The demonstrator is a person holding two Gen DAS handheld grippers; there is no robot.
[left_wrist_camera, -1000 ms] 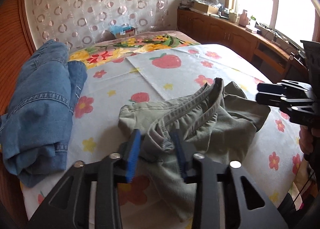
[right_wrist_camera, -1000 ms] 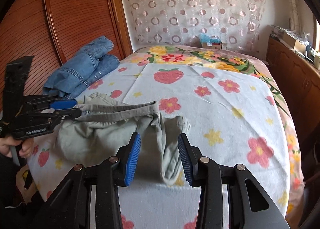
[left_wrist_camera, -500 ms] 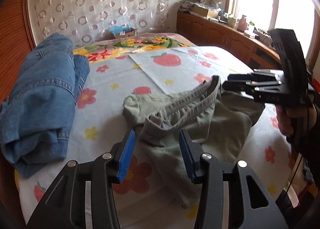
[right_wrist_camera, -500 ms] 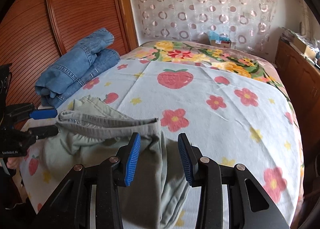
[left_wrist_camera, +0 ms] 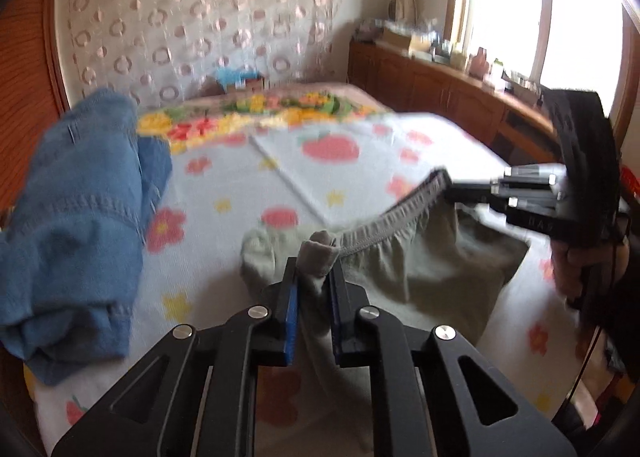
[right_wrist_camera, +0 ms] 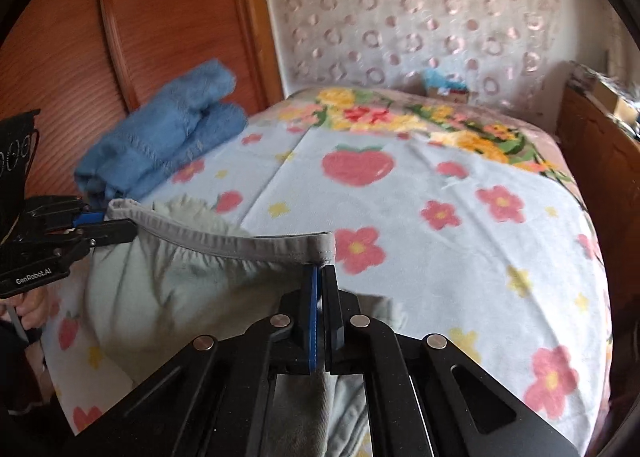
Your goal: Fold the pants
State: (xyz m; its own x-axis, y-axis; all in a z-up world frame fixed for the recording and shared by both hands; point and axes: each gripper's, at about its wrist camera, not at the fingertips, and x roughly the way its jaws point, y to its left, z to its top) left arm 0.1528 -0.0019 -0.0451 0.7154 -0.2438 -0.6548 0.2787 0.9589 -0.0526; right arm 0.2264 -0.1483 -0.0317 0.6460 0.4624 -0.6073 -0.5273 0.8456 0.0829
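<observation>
Grey-green pants [left_wrist_camera: 420, 269] lie bunched at the near end of the bed, their elastic waistband [left_wrist_camera: 384, 221] pulled into a line between my two grippers. My left gripper [left_wrist_camera: 314, 277] is closing, with a bunched end of the waistband pressed between its blue pads. The right gripper [left_wrist_camera: 456, 193] holds the other end. In the right wrist view, the right gripper [right_wrist_camera: 320, 277] is shut on the waistband [right_wrist_camera: 248, 247] corner, while the left gripper [right_wrist_camera: 120, 223] clamps the far end at the left. The rest of the pants [right_wrist_camera: 180, 285] hangs below the band onto the sheet.
Folded blue jeans [left_wrist_camera: 76, 225] [right_wrist_camera: 160, 141] sit on the bed's left side by a wooden wardrobe [right_wrist_camera: 160, 17]. The floral sheet [right_wrist_camera: 460, 257] spreads beyond the pants. A wooden cabinet [left_wrist_camera: 440, 85] with clutter runs under the window. A hand [right_wrist_camera: 34, 303] holds the left gripper.
Both grippers went from open to closed on opposite ends of the waistband. The band now stands raised and stretched between them instead of lying slack on the bed.
</observation>
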